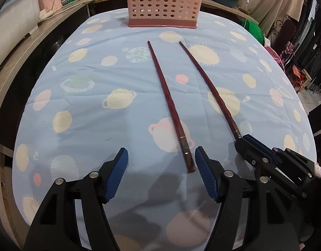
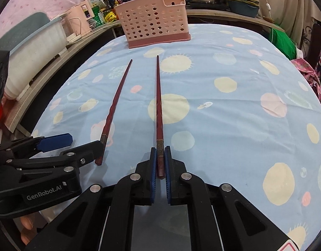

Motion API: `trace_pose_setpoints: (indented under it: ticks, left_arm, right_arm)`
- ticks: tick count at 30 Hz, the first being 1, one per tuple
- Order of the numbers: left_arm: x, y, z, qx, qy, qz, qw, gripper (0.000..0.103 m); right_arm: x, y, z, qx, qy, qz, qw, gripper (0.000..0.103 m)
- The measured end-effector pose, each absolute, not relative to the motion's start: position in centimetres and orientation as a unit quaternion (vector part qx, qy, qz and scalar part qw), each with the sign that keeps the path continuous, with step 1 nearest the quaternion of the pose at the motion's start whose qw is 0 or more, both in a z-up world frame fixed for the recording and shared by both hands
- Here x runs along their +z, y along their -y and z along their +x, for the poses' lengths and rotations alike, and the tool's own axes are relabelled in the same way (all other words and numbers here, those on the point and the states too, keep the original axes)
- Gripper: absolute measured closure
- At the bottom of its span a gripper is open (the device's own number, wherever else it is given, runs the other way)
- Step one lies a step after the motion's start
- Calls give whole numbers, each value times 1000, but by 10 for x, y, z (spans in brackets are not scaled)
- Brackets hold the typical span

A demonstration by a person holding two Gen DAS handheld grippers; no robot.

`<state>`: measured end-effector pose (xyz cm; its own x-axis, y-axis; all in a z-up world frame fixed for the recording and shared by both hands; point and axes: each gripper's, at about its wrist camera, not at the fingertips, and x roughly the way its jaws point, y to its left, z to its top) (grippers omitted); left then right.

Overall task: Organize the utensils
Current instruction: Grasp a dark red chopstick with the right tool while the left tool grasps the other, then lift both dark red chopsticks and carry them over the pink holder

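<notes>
Two chopsticks; right chopstick (image 2: 159,125) pinched in right jaws; left chopstick (image 1: 170,108) loose

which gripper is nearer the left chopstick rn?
Left. The left gripper, open, has the left chopstick's thick end between its fingers. The right gripper is shut on the other chopstick beside it.

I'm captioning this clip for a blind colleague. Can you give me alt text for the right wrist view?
The right tongs are shut on the thick end of a dark red chopstick lying on a blue planet-print cloth. To the left, the open left tongs sit by a second chopstick. A pink basket stands at the far edge.
</notes>
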<state>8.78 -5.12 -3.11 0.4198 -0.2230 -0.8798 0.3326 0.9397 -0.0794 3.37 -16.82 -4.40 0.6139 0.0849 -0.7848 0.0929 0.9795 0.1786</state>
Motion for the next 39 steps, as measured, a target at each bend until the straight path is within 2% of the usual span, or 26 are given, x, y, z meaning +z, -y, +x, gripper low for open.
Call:
trace_pose_setpoints:
  ticks: [6,10,15,17,28,39]
  left_arm:
    - [-37,59,91,-159,-513,57,841,42]
    - [-37,57,92,-153,-508,67,845,53]
    - [-36,53,91,-151,-503,77,847,80]
    - [-35,51,92,-154,-506,75,846,96]
    - [-22,47,84,-158,-506,68,845,96]
    - [43,38,84,-174,-461,29,870,96]
  right_arm:
    - [-45,168,32,0,-439,105,892,96]
    - [-45,168,32,0,-439,104,893,96]
    - [-44,167,30,1,-439,101,893,96]
    - [-43,166,28,3,-440,101,892,96]
    - [-17,166,22,17,-430,102,897,96]
    - [55,179,31,27,-365,118,923,96]
